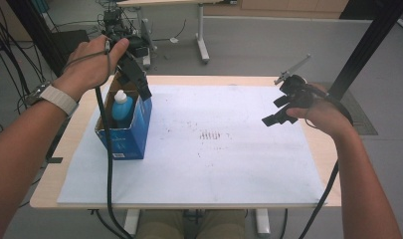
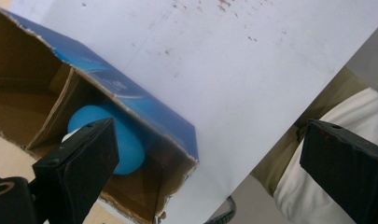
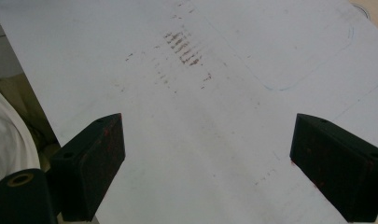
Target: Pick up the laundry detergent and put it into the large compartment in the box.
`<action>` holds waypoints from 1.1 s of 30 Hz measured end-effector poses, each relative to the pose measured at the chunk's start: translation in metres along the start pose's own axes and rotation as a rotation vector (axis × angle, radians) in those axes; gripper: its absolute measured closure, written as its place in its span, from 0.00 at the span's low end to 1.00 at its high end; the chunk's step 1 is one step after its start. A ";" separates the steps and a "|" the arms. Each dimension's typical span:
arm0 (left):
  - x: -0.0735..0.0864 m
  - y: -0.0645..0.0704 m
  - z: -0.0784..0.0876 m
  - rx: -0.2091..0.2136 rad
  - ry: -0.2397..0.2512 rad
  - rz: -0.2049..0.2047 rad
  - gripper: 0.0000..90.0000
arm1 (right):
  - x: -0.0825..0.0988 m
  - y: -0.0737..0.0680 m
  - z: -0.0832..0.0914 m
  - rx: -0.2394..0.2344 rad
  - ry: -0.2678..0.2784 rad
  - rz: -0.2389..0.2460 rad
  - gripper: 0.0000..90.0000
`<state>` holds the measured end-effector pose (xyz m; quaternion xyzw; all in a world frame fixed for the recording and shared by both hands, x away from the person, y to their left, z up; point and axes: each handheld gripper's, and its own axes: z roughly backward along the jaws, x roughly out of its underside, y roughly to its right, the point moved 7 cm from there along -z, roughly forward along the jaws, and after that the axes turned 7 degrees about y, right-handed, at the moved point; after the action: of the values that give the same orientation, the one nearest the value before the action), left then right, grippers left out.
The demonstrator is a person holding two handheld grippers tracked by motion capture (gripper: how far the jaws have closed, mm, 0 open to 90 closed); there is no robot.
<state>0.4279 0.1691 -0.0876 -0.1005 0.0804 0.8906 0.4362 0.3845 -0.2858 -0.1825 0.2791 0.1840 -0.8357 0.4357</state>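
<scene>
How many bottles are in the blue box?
1. A blue bottle with a white cap stands in the near compartment of the blue box, under the open left gripper. The compartment behind could hide another.

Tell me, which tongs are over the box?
The left tongs. They hang open right above the blue box with the bottle inside. The right tongs are far off, over the white sheet.

left tongs (image 1: 134, 82): raised, angled down, jaws wide apart
right tongs (image 1: 283, 109): held aloft, jaws spread, empty
</scene>
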 end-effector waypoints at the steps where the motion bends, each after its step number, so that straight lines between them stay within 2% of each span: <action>1: -0.001 0.001 -0.001 0.006 0.003 -0.012 0.05 | 0.000 0.000 0.001 0.001 0.002 -0.003 0.11; 9: -0.011 0.015 -0.010 0.057 0.001 -0.130 0.05 | 0.002 -0.001 0.003 0.005 0.005 -0.007 0.11; 14: -0.018 0.022 -0.013 0.074 -0.009 -0.181 0.05 | 0.002 -0.002 0.003 0.004 0.005 -0.007 0.11; 18: -0.022 0.025 -0.016 0.091 -0.006 -0.202 0.05 | 0.002 -0.003 0.003 0.005 0.005 -0.004 0.11; 24: -0.028 0.032 -0.021 0.125 -0.027 -0.272 0.06 | 0.002 -0.002 0.004 0.005 0.004 -0.006 0.11; 33: -0.038 0.047 -0.028 0.136 -0.031 -0.358 0.05 | 0.001 -0.003 0.006 0.006 0.003 -0.002 0.11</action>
<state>0.4160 0.1053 -0.1023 -0.0694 0.1146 0.7927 0.5946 0.3792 -0.2882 -0.1781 0.2815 0.1826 -0.8363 0.4337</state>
